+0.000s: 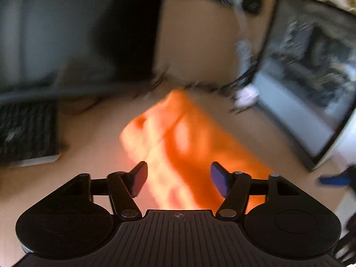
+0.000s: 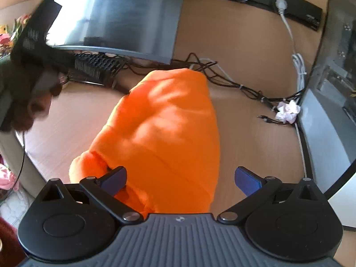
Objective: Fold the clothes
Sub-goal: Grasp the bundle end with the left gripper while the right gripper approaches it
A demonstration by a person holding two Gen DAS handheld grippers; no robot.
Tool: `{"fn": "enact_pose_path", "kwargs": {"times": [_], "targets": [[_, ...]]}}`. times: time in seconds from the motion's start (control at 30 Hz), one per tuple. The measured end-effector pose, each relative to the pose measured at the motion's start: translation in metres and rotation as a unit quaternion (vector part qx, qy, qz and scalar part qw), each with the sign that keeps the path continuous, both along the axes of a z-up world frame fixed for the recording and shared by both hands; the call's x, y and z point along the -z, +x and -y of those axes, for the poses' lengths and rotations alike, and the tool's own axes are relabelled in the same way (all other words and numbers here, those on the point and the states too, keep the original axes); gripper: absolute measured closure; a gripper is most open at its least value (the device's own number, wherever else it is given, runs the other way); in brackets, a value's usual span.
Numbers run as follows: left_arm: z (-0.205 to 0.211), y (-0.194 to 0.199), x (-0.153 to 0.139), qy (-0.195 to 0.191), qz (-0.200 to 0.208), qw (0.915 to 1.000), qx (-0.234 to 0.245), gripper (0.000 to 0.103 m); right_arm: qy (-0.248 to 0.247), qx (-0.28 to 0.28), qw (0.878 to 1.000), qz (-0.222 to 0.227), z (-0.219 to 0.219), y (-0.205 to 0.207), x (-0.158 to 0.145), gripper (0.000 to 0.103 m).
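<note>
A folded orange garment (image 1: pixel 178 138) lies on the wooden desk (image 1: pixel 93 133); the left wrist view is blurred by motion. My left gripper (image 1: pixel 179 179) hovers open above its near end, nothing between the fingers. In the right wrist view the orange garment (image 2: pixel 162 133) forms a long bundle running away from the camera. My right gripper (image 2: pixel 181 181) is open and straddles its near end; the left finger (image 2: pixel 113 181) touches the cloth, the right finger (image 2: pixel 247 181) stands clear over bare desk (image 2: pixel 255 144).
A keyboard (image 1: pixel 26 133) lies at the left, a computer case (image 1: pixel 311 77) at the right. The monitor (image 2: pixel 118 15), tangled cables (image 2: pixel 222 75), a white cable (image 2: pixel 296 62) and crumpled tissue (image 2: pixel 287 111) sit behind the garment. The other hand-held device (image 2: pixel 24 73) shows at far left.
</note>
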State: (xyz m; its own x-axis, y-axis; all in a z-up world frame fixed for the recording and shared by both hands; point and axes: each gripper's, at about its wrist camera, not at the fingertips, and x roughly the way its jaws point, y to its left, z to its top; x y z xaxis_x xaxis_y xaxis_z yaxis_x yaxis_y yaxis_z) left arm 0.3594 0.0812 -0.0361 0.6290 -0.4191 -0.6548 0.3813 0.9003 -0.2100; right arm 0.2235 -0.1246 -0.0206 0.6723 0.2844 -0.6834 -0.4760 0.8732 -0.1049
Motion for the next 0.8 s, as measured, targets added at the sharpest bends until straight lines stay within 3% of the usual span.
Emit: {"fn": "enact_pose_path", "kwargs": {"times": [0.23, 0.33, 0.43, 0.53, 0.63, 0.8], "targets": [[0.038, 0.039, 0.046, -0.049, -0.107, 0.9898, 0.08, 0.027, -0.035, -0.048, 0.998, -0.011, -0.011, -0.006, 0.006, 0.0], [0.035, 0.031, 0.044, -0.05, -0.093, 0.9913, 0.079, 0.026, -0.05, -0.07, 0.996, -0.009, -0.013, -0.012, 0.004, 0.0], [0.03, 0.011, 0.017, -0.051, -0.059, 0.9928, 0.091, 0.011, -0.066, -0.088, 0.994, -0.004, -0.015, -0.017, 0.005, 0.0], [0.031, -0.036, -0.001, 0.016, 0.006, 0.9839, 0.178, 0.006, -0.065, -0.094, 0.993, -0.012, -0.013, -0.015, 0.008, 0.0], [0.035, -0.078, -0.003, 0.082, 0.042, 0.9632, 0.252, 0.004, -0.056, -0.092, 0.994, -0.018, -0.007, -0.013, 0.01, 0.0], [0.045, -0.117, 0.026, 0.203, 0.083, 0.9276, 0.303, 0.004, -0.054, -0.077, 0.995, -0.024, 0.004, -0.009, 0.01, 0.0]]}}
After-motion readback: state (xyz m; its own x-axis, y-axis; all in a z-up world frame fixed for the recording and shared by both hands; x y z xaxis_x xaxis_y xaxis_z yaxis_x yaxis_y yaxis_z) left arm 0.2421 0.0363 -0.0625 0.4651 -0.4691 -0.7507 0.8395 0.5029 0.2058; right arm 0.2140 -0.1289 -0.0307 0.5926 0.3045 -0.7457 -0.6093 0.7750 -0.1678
